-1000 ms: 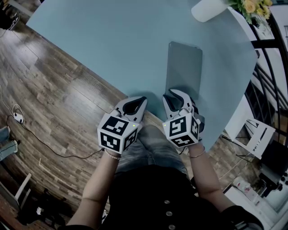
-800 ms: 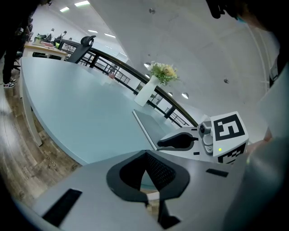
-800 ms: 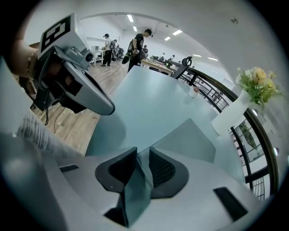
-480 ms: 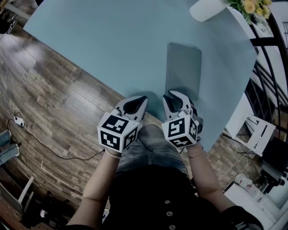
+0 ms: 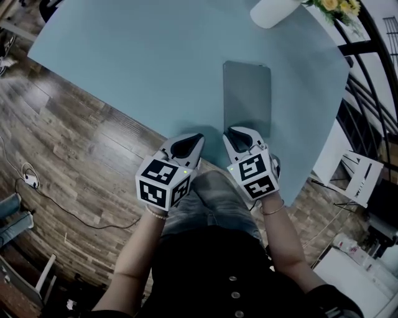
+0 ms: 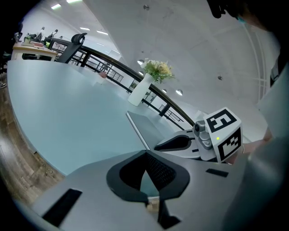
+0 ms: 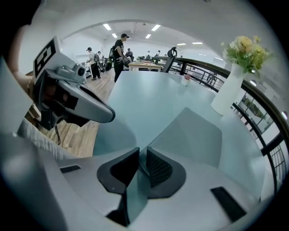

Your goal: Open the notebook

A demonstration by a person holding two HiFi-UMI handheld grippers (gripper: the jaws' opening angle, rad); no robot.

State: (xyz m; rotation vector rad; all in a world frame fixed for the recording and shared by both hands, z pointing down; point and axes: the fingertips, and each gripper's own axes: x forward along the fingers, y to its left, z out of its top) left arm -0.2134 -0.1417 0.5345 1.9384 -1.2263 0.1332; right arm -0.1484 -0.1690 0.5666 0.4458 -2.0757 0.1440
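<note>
The grey notebook (image 5: 247, 99) lies shut and flat on the light blue table (image 5: 155, 68). My right gripper (image 5: 239, 138) points steeply down at its near edge. In the right gripper view the notebook (image 7: 194, 131) reaches with its near corner into the slit between the jaws of the right gripper (image 7: 141, 153). The jaws have just been closing and stand a narrow gap apart; I see no pad pressing on the cover. My left gripper (image 5: 185, 148) hovers to the left over the table's near edge, open and empty (image 6: 146, 155), beside the notebook (image 6: 151, 128).
A white vase (image 5: 270, 11) with yellow flowers (image 5: 339, 6) stands on the table beyond the notebook. A black railing (image 5: 367, 93) runs along the right side. Wooden floor (image 5: 74, 155) lies to the left of the table, with people far off in the room (image 7: 119, 49).
The right gripper has rolled about its own axis, so its marker cube shows a different face, and its jaws look narrower. The left gripper and the notebook stay where they were.
</note>
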